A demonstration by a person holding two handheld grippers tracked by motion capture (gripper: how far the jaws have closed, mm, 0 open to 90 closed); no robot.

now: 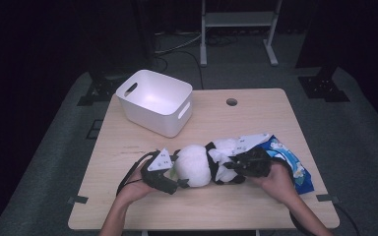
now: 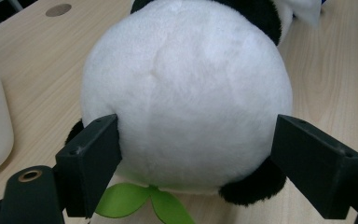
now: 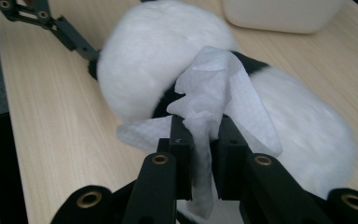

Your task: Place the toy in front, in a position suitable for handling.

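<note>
High view first: we log the pale wooden worktop, with a round hole near its far edge. On the far left part stands a white bin with cut-out handles, upright, well apart from the hands.

Near the middle of the worktop lies the panda plush, on its side, white body to the left, black-and-white parts to the right. Just right of it, touching or partly under it, we see a blue wipes pack lying flat.

Left tool: we note it at the left end of the plush. In the left gripper view its jaws stand on either side of the round white body; the left jaw is against the fur, the right jaw looks at the edge of it, so we take it as gripping the plush. A green leaf tag shows beneath the plush, flat on the wood.

Right tool: we see it over the right part of the plush. In the right gripper view its jaws are closed tight on a white wipe, which is bunched between them and lies against the plush at its black band.
</note>
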